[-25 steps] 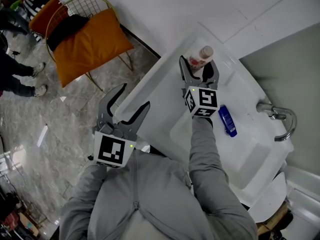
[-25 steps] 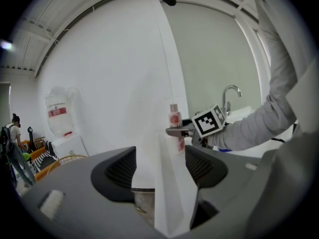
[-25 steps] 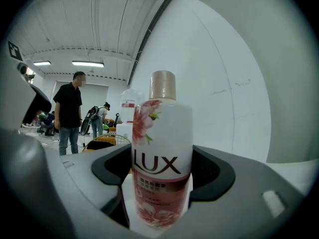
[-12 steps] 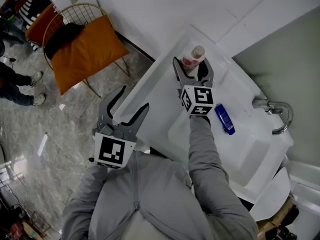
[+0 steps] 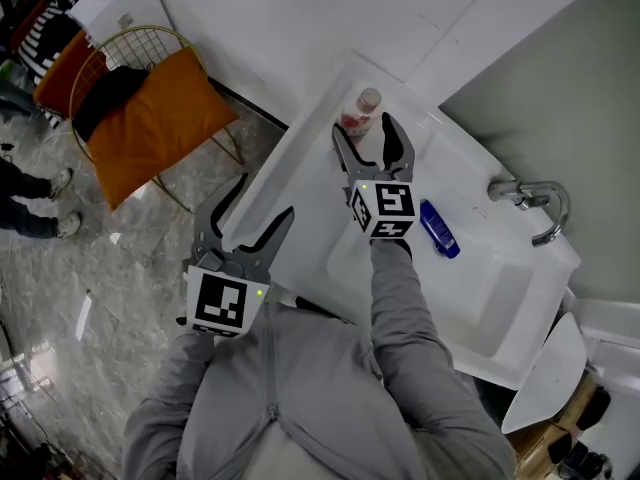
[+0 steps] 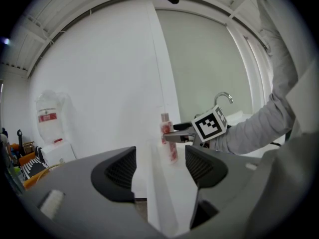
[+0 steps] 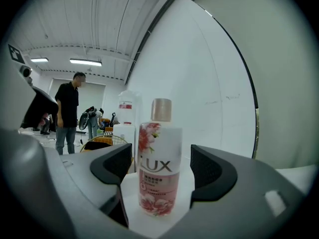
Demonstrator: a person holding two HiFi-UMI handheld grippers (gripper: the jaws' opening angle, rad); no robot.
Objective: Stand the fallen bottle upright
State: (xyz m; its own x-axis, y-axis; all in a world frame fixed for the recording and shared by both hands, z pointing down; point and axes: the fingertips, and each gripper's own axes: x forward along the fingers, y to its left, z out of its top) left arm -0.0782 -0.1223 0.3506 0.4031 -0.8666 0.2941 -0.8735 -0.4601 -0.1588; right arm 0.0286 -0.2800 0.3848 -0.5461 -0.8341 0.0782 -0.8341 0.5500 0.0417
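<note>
White sink [image 5: 478, 290] by the wall [image 5: 300, 28]. Nearest us, left claw [image 5: 262, 198]: open, empty, short of the sink. Farther, right claw [image 5: 364, 130] has just been opening, jaws wide; bottle [image 5: 357, 114] stands upright between them, untouched, on the far corner. We'd pull straight back.

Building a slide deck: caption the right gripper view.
Right gripper, jaws just opened clear of the upright white, pink-flowered plastic bottle between them on the white sink counter.

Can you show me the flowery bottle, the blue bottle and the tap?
flowery bottle [image 7: 159, 166], right gripper view, on its label.
blue bottle [image 5: 438, 229], head view, on its body.
tap [image 5: 528, 190], head view, on its metal neck.
</note>
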